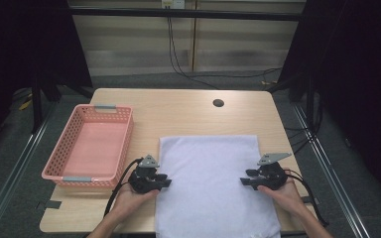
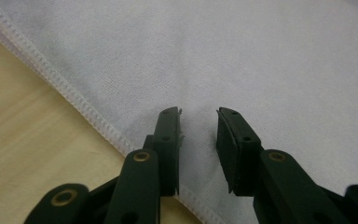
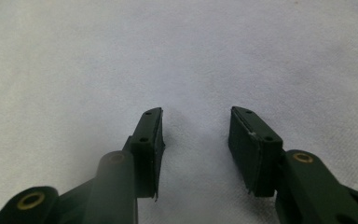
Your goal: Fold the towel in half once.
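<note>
Nearest, at the bottom of the high view, the person's two hands come in over the front of the table [image 1: 188, 106], each carrying a gripper. On the left edge of a white cloth [image 1: 213, 183] sits the left gripper [image 1: 167, 182], pointing inward across it; in the left gripper view its jaws stand a little apart just inside the stitched hem, tips down at the cloth [image 2: 261, 60] with a slight crease of fabric in the gap, and whether the pads press it I cannot tell. Opposite, the right gripper [image 1: 244, 181] points inward from the right edge; in the right gripper view its jaws are spread wider above flat cloth [image 3: 168, 56], nothing pinched. Spread flat, the cloth reaches from the near edge to about mid-table. Farther left, apart from it, stands a pink basket [image 1: 121, 144]. Beyond, a dark round hole [image 1: 218, 103] marks the table's far part.
</note>
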Demonstrator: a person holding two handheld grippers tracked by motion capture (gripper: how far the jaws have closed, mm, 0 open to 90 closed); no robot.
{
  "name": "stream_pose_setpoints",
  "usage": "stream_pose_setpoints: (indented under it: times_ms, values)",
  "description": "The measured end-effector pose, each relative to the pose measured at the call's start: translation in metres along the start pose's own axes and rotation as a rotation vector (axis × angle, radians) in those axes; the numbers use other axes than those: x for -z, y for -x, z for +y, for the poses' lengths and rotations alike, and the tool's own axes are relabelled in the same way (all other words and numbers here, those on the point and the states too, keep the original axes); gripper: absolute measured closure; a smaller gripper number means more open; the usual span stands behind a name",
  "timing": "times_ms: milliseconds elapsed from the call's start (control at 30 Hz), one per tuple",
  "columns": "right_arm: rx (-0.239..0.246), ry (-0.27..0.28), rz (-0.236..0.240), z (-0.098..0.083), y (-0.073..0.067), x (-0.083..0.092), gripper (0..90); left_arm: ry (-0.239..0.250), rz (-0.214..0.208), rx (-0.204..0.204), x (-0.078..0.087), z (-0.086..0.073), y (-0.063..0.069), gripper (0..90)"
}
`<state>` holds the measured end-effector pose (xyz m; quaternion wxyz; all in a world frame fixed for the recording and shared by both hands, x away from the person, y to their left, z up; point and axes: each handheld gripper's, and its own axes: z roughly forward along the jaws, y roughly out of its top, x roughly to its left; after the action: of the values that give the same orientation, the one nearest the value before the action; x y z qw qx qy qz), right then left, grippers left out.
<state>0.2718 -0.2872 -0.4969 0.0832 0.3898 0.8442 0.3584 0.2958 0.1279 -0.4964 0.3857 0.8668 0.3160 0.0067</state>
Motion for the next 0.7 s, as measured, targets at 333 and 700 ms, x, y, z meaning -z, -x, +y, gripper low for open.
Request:
stream_pose_setpoints:
  times_ms: [333,700]
  values:
    - [-0.045,-0.031,0.086,-0.023,-0.016,0.022,57.5,-0.037,-0.064,-0.013,0.012,-0.017,0.026,67.7]
    - [-0.048,-0.043,0.094,-0.031,-0.031,0.042,57.1,-0.046,-0.145,-0.015,0.028,-0.029,0.038,62.6]
